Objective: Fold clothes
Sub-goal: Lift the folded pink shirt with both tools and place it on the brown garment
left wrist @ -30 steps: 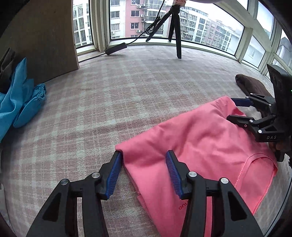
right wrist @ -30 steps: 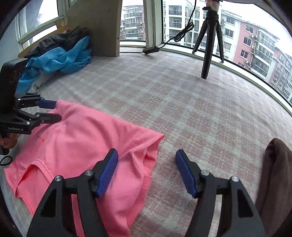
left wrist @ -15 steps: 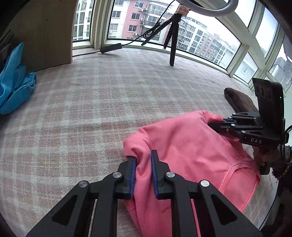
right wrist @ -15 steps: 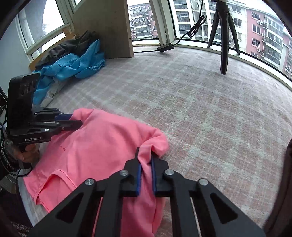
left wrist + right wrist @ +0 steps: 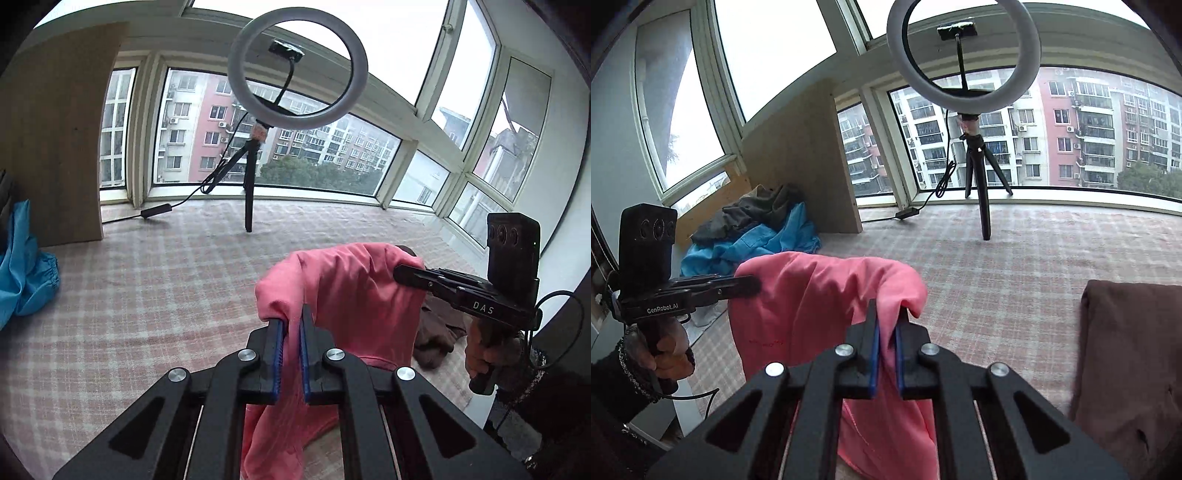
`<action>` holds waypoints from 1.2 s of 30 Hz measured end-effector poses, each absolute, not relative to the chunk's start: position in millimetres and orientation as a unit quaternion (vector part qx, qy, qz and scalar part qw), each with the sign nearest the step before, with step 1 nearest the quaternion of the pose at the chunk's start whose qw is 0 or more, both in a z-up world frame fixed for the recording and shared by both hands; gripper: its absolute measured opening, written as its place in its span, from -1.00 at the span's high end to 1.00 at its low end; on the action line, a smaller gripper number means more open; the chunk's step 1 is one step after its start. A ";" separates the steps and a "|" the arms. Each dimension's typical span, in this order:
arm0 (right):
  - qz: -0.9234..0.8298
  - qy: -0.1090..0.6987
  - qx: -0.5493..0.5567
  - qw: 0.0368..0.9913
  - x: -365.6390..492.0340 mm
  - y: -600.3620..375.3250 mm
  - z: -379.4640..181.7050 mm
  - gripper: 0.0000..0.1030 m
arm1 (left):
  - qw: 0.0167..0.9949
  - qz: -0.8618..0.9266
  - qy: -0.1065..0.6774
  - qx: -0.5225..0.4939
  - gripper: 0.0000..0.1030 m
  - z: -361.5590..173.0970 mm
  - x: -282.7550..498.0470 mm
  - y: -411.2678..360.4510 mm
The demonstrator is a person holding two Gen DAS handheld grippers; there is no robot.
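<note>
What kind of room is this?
Probably a home's glassed-in balcony or sunroom, high up. Big curved windows look out on apartment blocks, a checked blanket covers the surface, and clothes lie piled in the corner.

"DAS" in white letters on the right gripper (image 5: pixel 406 275), "GenRobot.AI" in white letters on the left gripper (image 5: pixel 750 286)

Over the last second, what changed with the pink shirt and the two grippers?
Both grippers, open a second ago beside the flat pink shirt, closed on its corners: the left gripper on one, the right gripper on the other. Together they raised it off the plaid cover, so it now hangs between them. The blue garment, brown garment and ring light tripod stayed put.
</note>
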State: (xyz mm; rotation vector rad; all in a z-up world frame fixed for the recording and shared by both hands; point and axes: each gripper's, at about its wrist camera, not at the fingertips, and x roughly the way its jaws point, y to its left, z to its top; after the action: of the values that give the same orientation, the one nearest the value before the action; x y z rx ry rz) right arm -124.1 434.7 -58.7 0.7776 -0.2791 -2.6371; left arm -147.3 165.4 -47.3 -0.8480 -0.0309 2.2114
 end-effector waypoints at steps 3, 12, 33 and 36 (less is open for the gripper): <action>-0.951 -0.096 0.253 0.147 -87.7 461.1 -34.5 0.87 | 0.402 0.858 0.038 -0.317 0.87 -28.5 -131.0 202.9; -0.968 -0.077 0.239 0.013 -10.5 573.0 8.0 0.88 | 0.477 0.814 0.095 -0.318 0.88 -2.9 -111.2 341.9; -0.895 -0.093 0.436 -0.010 -210.8 755.6 -149.5 0.83 | 0.396 0.781 0.166 -0.454 0.62 -144.6 -266.9 509.0; -0.891 -0.117 0.439 -0.009 -203.3 769.9 -141.4 0.68 | 0.388 0.777 0.161 -0.468 0.41 -140.5 -273.0 497.3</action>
State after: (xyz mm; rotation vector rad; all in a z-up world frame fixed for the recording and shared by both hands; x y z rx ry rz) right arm -203.3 769.9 -141.4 1.3880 -0.3692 -2.8135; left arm -273.0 497.3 -140.5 -1.1896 0.4090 1.9774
